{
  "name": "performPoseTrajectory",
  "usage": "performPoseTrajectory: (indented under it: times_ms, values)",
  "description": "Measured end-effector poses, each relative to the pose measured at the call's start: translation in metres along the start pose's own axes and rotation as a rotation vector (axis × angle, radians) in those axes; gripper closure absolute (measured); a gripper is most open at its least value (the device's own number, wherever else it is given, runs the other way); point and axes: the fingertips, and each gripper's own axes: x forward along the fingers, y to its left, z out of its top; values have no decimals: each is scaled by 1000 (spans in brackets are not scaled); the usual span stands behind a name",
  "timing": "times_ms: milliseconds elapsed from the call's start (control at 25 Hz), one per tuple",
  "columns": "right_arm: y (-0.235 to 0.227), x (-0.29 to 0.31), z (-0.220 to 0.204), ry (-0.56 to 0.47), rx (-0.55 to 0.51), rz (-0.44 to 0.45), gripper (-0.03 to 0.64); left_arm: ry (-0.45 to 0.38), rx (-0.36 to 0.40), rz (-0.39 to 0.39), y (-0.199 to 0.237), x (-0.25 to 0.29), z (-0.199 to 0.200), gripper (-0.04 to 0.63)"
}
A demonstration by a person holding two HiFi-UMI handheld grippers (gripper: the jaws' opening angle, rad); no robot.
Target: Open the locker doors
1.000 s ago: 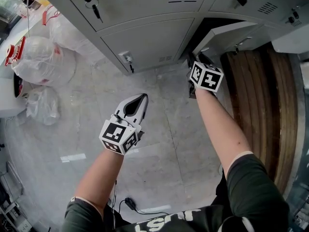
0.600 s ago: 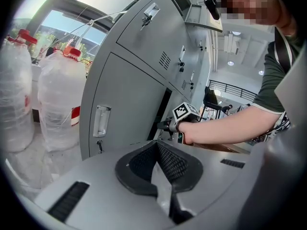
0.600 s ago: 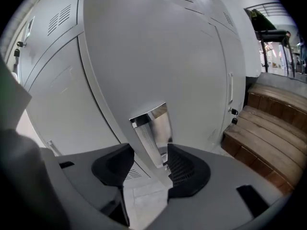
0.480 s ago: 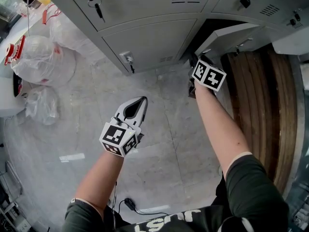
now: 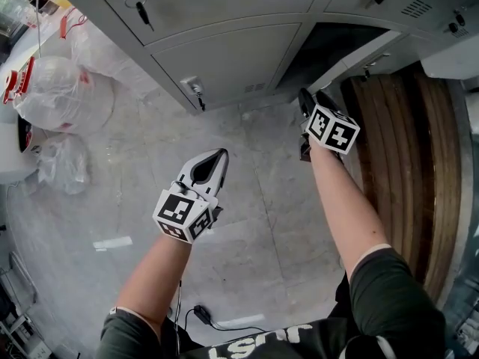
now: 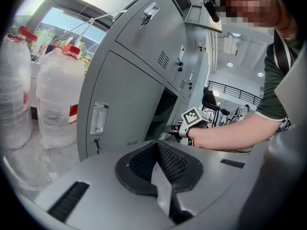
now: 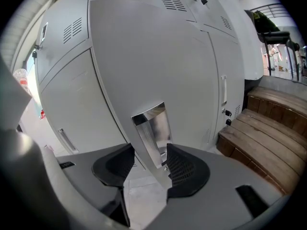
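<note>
The right tongs (image 7: 149, 147) are clenched on the chrome handle (image 7: 152, 128) of the bottom locker door (image 7: 153, 56), which stands swung out from its dark opening (image 5: 329, 40), free edge near the wooden steps (image 5: 397, 148). The left tongs (image 6: 156, 145), clenched on nothing, hover over bare floor (image 5: 254, 200), well apart from the closed door (image 5: 224, 62).

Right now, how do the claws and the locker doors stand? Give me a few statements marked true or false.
1. The left claw is shut with nothing in it. True.
2. The right claw grips a key. False: it is closed on the door handle of the swung-out locker door.
3. The lower locker door ahead of the left claw is closed. True.
4. The plastic bags lie on the wooden steps. False: they lie on the floor at the left; the steps are at the right.
</note>
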Motion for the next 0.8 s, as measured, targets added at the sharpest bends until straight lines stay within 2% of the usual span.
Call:
performPoseTrajectory:
  times_ms: [800]
  values:
    - [-48,-55,-26,5,-103,44,391,12,-1,-22,-11,6,-8,589]
